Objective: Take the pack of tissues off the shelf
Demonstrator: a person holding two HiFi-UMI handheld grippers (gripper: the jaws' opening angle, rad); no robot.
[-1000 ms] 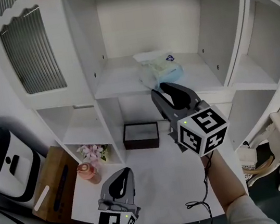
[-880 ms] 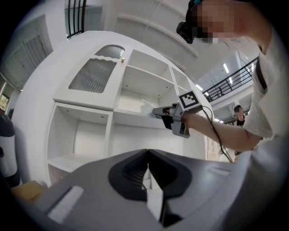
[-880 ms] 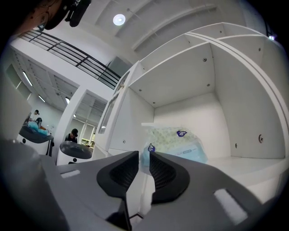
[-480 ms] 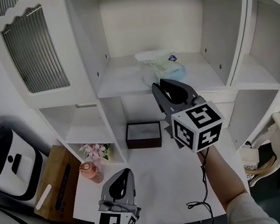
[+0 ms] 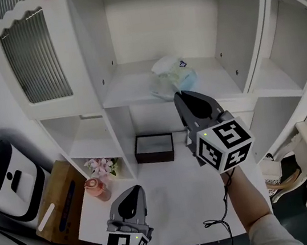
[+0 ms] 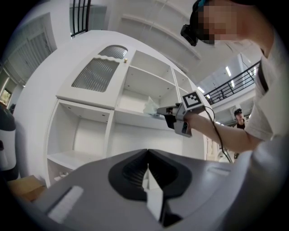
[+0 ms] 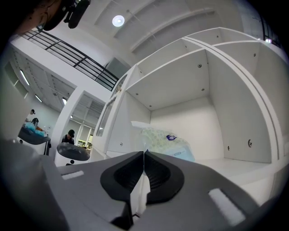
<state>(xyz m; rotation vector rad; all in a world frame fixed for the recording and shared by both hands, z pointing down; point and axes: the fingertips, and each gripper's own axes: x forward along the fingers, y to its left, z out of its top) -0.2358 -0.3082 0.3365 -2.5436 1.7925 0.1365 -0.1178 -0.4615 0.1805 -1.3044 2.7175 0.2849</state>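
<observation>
My left hand-held gripper (image 5: 133, 190) idles low, jaws together and empty. The pack of tissues (image 5: 172, 73) lies on the shelf (image 5: 128, 89) just beyond the tips of my right hand-held gripper (image 5: 181, 95). Its jaws have just been closing and seem to nip the wrapper's edge. I'd withdraw slowly, keeping level.

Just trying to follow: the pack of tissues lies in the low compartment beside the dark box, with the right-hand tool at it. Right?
Not quite. The head view shows the pack of tissues on the shelf above the compartment with the dark box. The right gripper is at it: its jaws have just been closing and now pinch the wrapper's near edge.
</observation>
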